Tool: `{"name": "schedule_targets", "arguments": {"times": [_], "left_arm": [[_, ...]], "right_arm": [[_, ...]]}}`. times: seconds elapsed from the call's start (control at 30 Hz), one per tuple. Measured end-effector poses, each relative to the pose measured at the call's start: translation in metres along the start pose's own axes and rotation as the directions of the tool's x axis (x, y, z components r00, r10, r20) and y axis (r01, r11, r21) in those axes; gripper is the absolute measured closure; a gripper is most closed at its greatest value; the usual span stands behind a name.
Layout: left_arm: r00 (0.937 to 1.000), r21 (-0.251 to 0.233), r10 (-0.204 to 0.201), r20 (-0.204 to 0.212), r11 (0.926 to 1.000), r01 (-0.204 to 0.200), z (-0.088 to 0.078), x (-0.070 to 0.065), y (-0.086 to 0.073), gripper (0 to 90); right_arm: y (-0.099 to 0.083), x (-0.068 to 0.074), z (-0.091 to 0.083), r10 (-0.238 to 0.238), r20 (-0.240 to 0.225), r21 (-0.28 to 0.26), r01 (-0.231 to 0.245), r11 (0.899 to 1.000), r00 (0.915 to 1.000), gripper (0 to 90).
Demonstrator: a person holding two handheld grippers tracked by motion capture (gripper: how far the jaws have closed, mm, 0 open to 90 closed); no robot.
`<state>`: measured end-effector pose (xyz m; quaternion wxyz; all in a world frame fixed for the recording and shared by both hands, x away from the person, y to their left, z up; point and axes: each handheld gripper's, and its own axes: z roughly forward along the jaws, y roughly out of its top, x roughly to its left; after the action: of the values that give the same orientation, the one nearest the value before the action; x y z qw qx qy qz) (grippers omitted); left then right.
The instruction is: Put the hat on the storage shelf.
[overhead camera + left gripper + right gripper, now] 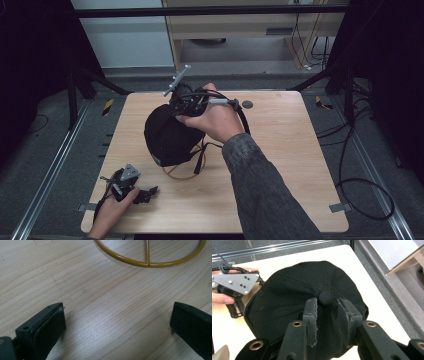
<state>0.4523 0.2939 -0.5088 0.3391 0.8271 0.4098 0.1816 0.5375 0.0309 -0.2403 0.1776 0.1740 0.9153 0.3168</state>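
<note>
One black cap [167,137] is seen at the middle of the worktop [280,165], over one yellow wire ring [150,263]. Nearer than the cap, the left tongs [145,195] are spread open. The cap's crown is pinched by the right tongs [327,306].

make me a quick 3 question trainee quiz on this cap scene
1. True or false: the left tongs hold the cap.
2. What do the right tongs pinch? A) the yellow ring B) the cap's crown by its button C) a cable
3. What lies on the table under the cap?

Key:
1. False: their jaws stand wide apart over bare wood.
2. B: fabric bunches between the jaws beside the button.
3. A yellow wire ring.
</note>
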Motion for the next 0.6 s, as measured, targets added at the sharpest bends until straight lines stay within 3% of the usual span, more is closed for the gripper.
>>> {"name": "schedule_targets", "arguments": {"times": [0.6], "left_arm": [[1.0000, -0.001, -0.002, 0.000, 1.0000, 0.002, 0.000, 0.000, 0.000, 0.0]], "right_arm": [[-0.018, 0.003, -0.016, 0.020, -0.010, -0.053, -0.021, 0.998, 0.9997, 68.5]]}}
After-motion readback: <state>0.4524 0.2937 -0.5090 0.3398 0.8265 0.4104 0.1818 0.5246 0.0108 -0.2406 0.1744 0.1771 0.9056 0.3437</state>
